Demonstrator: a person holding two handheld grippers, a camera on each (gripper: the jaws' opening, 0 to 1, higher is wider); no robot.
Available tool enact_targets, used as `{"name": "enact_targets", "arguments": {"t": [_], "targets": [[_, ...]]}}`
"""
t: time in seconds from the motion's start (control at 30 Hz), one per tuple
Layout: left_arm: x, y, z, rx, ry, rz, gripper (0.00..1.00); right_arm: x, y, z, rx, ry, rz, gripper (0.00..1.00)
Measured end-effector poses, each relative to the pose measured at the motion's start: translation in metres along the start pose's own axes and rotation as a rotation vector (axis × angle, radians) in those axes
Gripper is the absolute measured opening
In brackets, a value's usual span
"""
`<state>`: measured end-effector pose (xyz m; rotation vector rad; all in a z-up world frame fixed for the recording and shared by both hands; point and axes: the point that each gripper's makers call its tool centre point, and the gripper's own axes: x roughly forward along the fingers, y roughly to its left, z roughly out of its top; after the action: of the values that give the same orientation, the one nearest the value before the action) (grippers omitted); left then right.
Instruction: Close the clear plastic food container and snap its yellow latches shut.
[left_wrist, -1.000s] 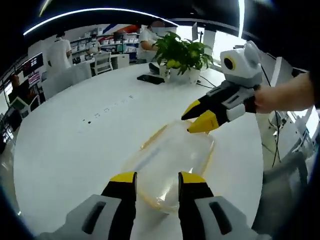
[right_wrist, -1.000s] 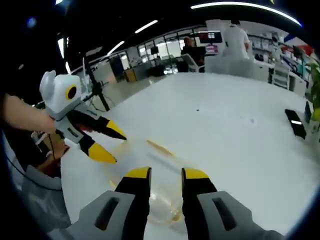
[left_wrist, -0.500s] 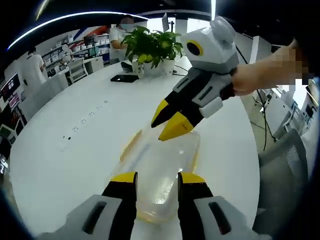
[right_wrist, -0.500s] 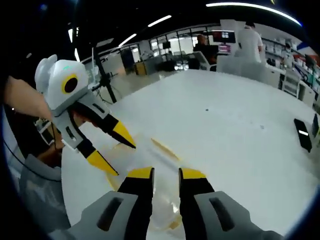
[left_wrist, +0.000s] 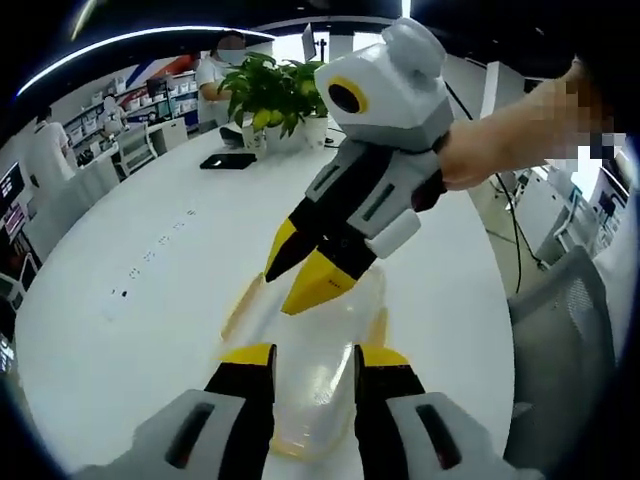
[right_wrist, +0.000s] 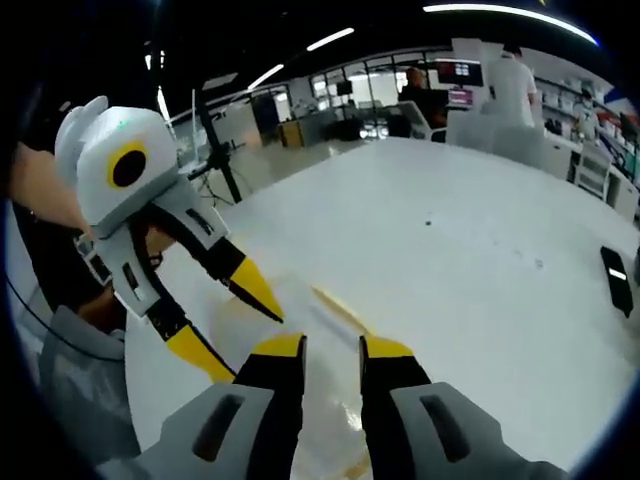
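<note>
plant (left_wrist: 268, 95), phone (left_wrist: 228, 160) beyond container (left_wrist: 318, 375); right tongs (left_wrist: 300, 275) overhead

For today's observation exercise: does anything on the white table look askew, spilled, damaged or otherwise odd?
Nothing stands out. The clear plastic food container with yellow latches lies flat on the round white table, with no spill or crack visible. Both grippers, left and right, hover open over it. The black phone and potted green plant sit undisturbed.

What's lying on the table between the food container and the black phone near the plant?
In the left gripper view, only bare white table and a few small dark specks separate the container from the phone.
</note>
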<state>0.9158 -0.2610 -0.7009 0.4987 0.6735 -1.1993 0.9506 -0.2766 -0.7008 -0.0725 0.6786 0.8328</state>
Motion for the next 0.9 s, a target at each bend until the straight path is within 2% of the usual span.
{"name": "enact_targets", "arguments": {"t": [0.33,0.57,0.7,0.9], "targets": [[0.004,-0.013,0.005,0.026,-0.008,-0.029,0.24,0.006,-0.001,0.0,-0.011,0.012,0.01,0.18],[0.008,-0.021,0.006,0.077,-0.002,-0.043,0.24,0.009,0.002,0.006,-0.035,0.012,0.021,0.2],[0.009,-0.027,0.006,0.122,-0.004,-0.058,0.24,0.011,0.001,0.006,-0.089,0.042,0.051,0.22],[0.012,-0.028,0.008,0.132,-0.005,-0.06,0.24,0.017,-0.001,0.004,-0.184,0.104,0.1,0.25]]}}
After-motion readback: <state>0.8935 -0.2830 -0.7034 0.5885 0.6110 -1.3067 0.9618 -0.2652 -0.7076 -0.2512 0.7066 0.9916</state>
